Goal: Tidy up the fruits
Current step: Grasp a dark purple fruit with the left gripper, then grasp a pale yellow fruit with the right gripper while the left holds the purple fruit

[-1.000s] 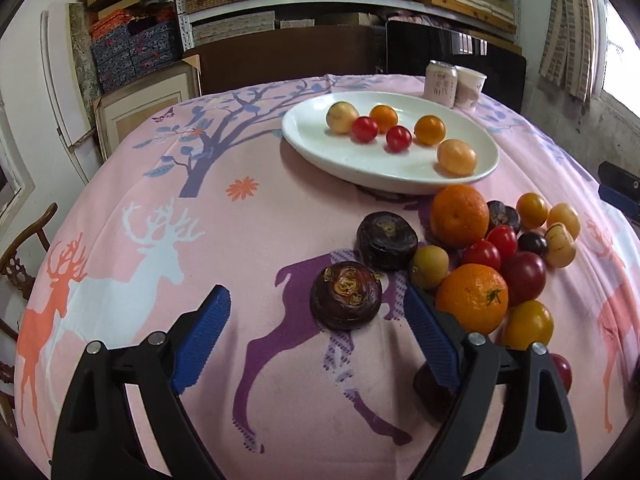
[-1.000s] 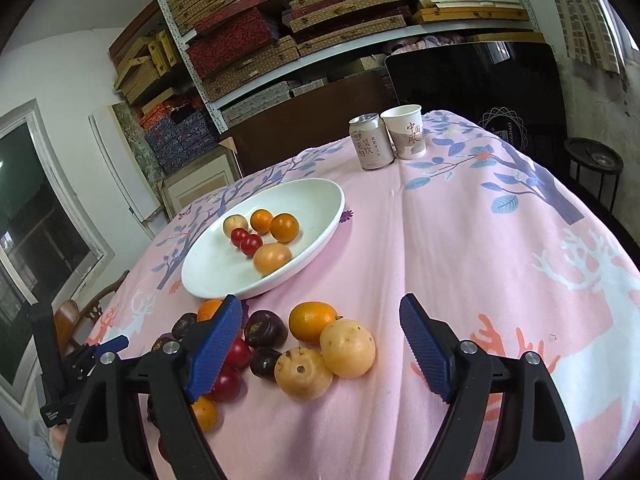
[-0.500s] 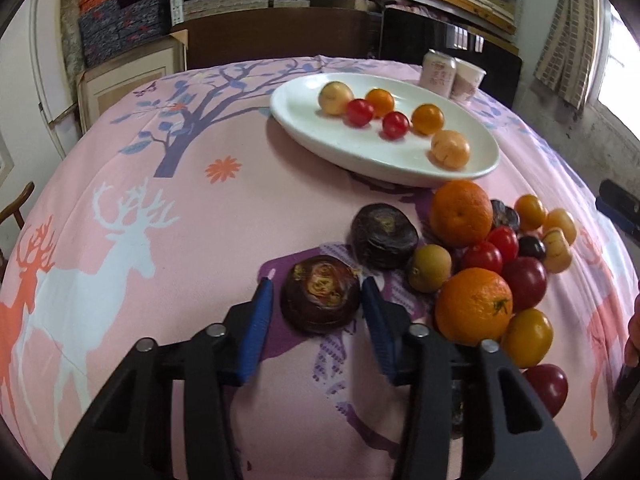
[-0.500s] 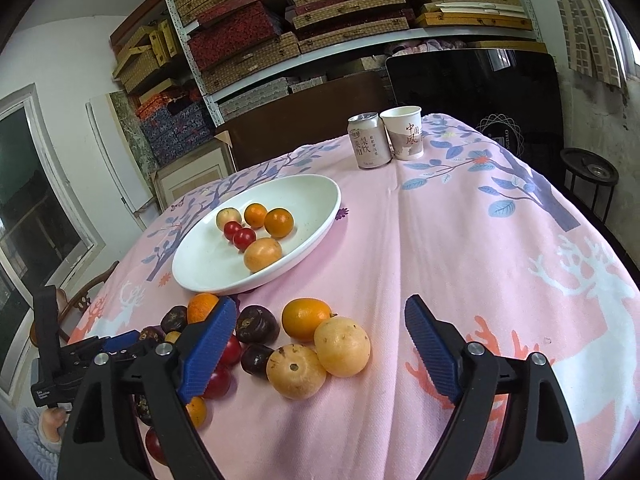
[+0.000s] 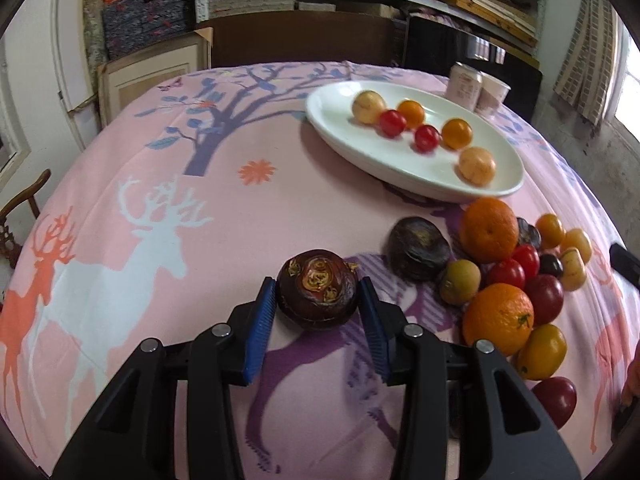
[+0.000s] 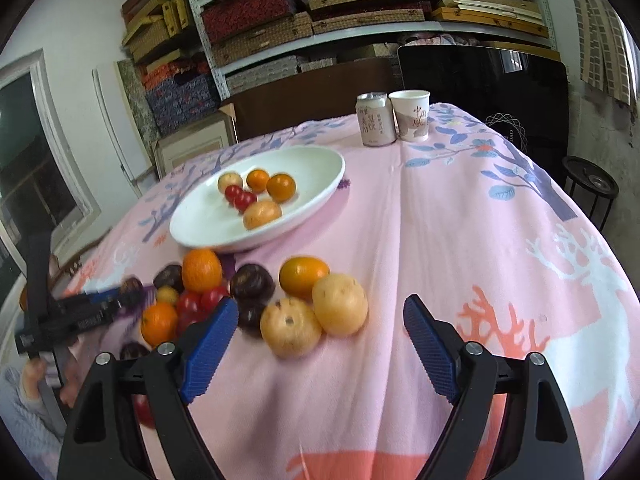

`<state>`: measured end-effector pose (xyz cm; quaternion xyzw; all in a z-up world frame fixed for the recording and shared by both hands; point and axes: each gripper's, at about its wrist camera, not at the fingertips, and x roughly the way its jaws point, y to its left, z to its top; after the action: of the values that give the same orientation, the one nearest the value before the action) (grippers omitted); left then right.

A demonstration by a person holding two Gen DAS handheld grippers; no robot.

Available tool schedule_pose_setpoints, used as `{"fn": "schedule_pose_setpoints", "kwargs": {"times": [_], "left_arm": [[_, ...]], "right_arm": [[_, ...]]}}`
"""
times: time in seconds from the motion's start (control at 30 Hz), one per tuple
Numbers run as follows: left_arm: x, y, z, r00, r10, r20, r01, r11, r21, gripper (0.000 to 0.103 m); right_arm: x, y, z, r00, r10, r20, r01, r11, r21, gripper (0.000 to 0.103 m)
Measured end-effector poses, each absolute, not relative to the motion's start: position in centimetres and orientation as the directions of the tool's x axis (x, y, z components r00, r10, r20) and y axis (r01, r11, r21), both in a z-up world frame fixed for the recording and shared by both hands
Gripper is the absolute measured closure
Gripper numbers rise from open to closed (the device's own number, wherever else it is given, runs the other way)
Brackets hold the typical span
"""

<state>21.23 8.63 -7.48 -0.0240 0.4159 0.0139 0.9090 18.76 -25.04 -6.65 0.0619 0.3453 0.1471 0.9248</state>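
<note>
My left gripper (image 5: 318,290) is shut on a dark purple round fruit (image 5: 318,288) with a yellowish top, its blue pads touching both sides, low over the pink tablecloth. A white oval plate (image 5: 416,172) at the far right holds several small fruits. A pile of loose fruits (image 5: 504,276) lies right of the gripper. In the right wrist view my right gripper (image 6: 316,320) is open and empty, just in front of two yellow fruits (image 6: 316,316). The left gripper also shows there (image 6: 120,298), at the left by the pile.
A drink can (image 6: 374,120) and a paper cup (image 6: 412,116) stand at the table's far edge behind the plate (image 6: 320,184). Shelves with boxes fill the back wall. A wooden chair (image 5: 20,208) stands left of the table. A black stool (image 6: 592,188) stands to the right.
My left gripper has closed from wide open onto the dark purple fruit. The right gripper has stayed open and moved slightly toward the yellow fruits.
</note>
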Motion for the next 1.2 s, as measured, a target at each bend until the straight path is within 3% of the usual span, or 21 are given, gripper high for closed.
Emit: {"fn": "schedule_pose_setpoints", "kwargs": {"times": [0.13,0.3,0.47,0.93,1.2], "left_arm": [[21.2,8.7,-7.4,0.652,0.002,-0.758,-0.045,0.998,-0.037,0.062],[21.0,8.5,-7.5,0.653,-0.001,-0.758,-0.035,0.999,-0.031,0.062],[21.1,8.5,-7.8,0.642,-0.008,-0.767,-0.036,0.999,-0.04,0.062],[21.2,8.2,-8.1,0.629,-0.035,-0.777,-0.013,0.998,-0.055,0.062],[19.3,7.9,-5.5,0.715,-0.045,-0.698,-0.004,0.998,-0.068,0.062]], "right_arm": [[18.3,-23.3,-7.3,0.683,0.313,-0.66,-0.287,0.946,0.152,0.047],[18.3,-22.1,-7.9,0.644,0.325,-0.693,-0.327,0.935,0.135,0.055],[19.8,-21.5,-9.0,0.58,0.344,-0.738,-0.33,0.928,0.172,0.057],[21.8,-22.1,-9.3,0.58,0.382,-0.719,-0.298,0.921,0.249,0.061],[19.3,-23.7,-7.5,0.671,0.373,-0.641,-0.272,0.928,0.255,0.061]]}}
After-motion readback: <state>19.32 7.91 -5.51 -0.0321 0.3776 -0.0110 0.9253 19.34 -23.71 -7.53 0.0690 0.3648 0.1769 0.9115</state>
